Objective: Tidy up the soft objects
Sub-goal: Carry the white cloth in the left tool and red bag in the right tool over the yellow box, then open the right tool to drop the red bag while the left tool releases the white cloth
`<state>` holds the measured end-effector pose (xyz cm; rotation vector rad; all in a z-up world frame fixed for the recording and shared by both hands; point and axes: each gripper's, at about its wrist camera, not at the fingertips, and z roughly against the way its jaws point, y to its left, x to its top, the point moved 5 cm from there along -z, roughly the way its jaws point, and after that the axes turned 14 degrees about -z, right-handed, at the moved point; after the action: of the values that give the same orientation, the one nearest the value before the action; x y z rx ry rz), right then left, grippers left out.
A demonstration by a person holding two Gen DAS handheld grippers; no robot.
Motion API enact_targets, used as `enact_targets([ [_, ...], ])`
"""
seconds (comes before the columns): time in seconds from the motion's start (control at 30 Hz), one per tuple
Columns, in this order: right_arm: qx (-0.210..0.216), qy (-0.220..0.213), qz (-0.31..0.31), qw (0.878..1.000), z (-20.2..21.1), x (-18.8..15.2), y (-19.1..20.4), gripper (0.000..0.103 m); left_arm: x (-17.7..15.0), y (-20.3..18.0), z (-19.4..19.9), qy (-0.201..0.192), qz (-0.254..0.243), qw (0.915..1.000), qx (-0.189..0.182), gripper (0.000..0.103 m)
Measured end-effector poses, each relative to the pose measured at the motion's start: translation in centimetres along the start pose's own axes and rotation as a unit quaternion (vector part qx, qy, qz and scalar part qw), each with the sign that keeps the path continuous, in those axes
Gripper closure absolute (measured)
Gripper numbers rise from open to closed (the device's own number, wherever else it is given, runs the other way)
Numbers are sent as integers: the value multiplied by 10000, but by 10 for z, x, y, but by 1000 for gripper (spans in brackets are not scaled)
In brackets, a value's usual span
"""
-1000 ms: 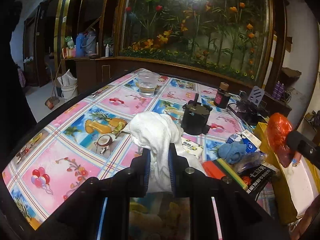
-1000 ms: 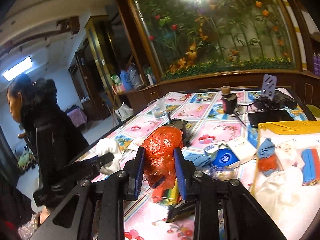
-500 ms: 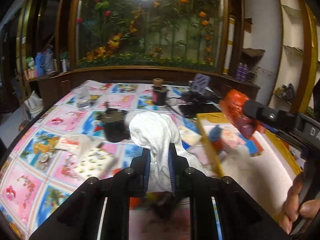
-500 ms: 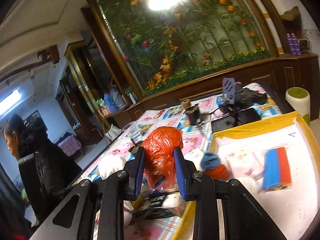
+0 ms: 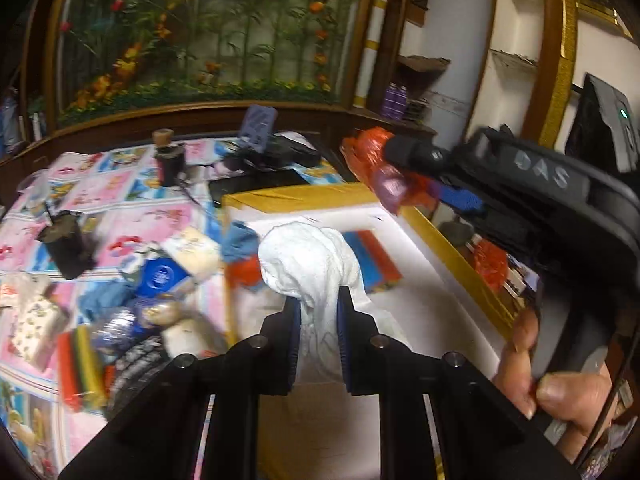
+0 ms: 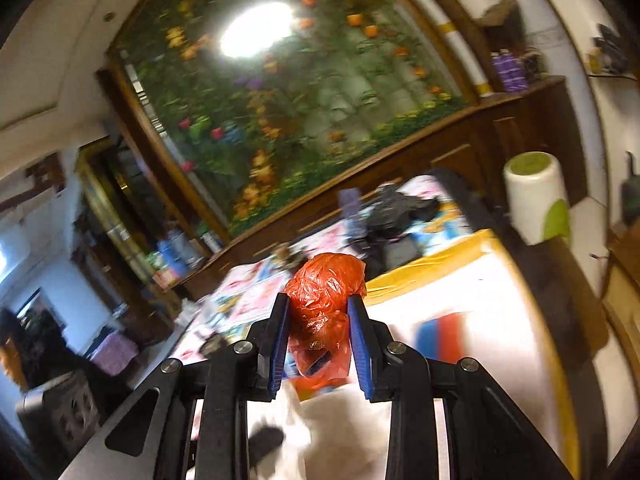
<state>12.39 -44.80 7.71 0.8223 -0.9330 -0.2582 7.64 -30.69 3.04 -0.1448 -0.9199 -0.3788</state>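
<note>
1. Left wrist view: looks forward and down along the left gripper (image 5: pixel 318 320), close above the yellow-edged box (image 5: pixel 432 240).
2. Right wrist view: tilted, looks forward along the right gripper (image 6: pixel 320 336).
3. Shared: box (image 6: pixel 424 264), flower mural (image 5: pixel 200 32), patterned table (image 5: pixel 132 200).

We read "DAS" in pale letters on the black body of the right hand-held gripper (image 5: pixel 394 184), seen from the left wrist. Print on the desk's packets stays illegible to us.
</note>
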Motion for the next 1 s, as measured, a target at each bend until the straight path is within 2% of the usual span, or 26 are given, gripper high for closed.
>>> enact_targets([
  [0.07,-309,-125,-54,9994,4,7,-11,72,-5,-8,-9,138,-135,9997,-124,87],
  [0.13,-678,-184,-95,9975,6,12,-22,72,-11,-10,-16,304,-89,9989,-339,87],
  [0.2,-872,-133,-208,9959,4,15,-31,73,-14,-11,-21,430,-34,9977,-516,87],
  [0.27,-1232,-65,-273,9920,0,16,-42,73,-18,-12,-25,528,17,9970,-575,87],
  [0.4,-1596,16,-405,9863,-3,18,-55,73,-20,-11,-26,588,41,9965,-592,87],
  [0.57,-1906,-21,-309,9812,-5,16,-57,72,-22,-18,-31,705,-106,9958,-566,87],
  [0.7,-2093,127,-375,9771,-10,15,-65,72,-23,-18,-34,766,-131,9954,-564,87],
  [1.0,-2220,170,-430,9740,-17,14,-66,71,-25,-20,-36,825,-178,9949,-554,87],
])
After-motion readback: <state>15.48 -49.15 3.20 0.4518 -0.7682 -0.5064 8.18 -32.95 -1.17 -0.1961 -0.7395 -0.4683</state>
